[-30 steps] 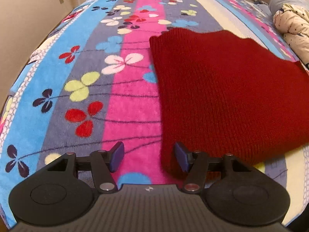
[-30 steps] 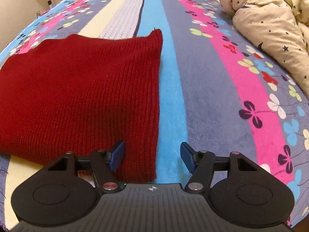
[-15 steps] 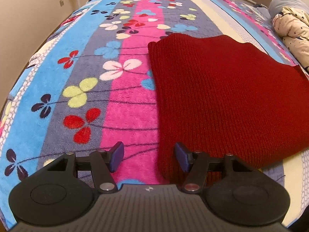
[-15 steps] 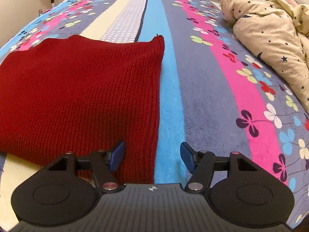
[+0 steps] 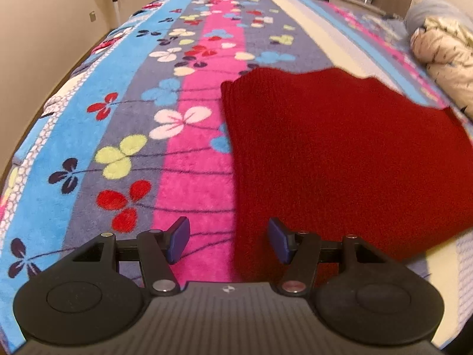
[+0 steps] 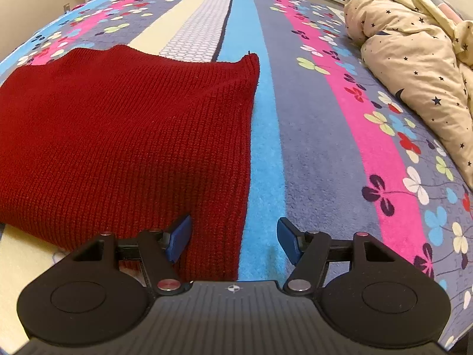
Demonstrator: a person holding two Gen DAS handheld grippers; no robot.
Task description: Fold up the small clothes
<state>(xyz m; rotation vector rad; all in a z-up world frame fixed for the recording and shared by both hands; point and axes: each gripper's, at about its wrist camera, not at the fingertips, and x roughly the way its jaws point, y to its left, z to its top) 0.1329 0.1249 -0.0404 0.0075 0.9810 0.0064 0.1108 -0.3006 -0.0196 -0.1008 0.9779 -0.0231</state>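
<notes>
Red knit garment [image 5: 340, 153] lay flat on striped, flower-print bed blanket [image 5: 183, 153]. Left claw [image 5: 228, 244] spread, nothing pinched, hovering over garment's near-left corner w/ the edge between its pads. Right claw [image 6: 233, 241] also spread & empty, straddling the near-right edge. Star-print duvet [image 6: 414, 53] bunched at far right.
</notes>
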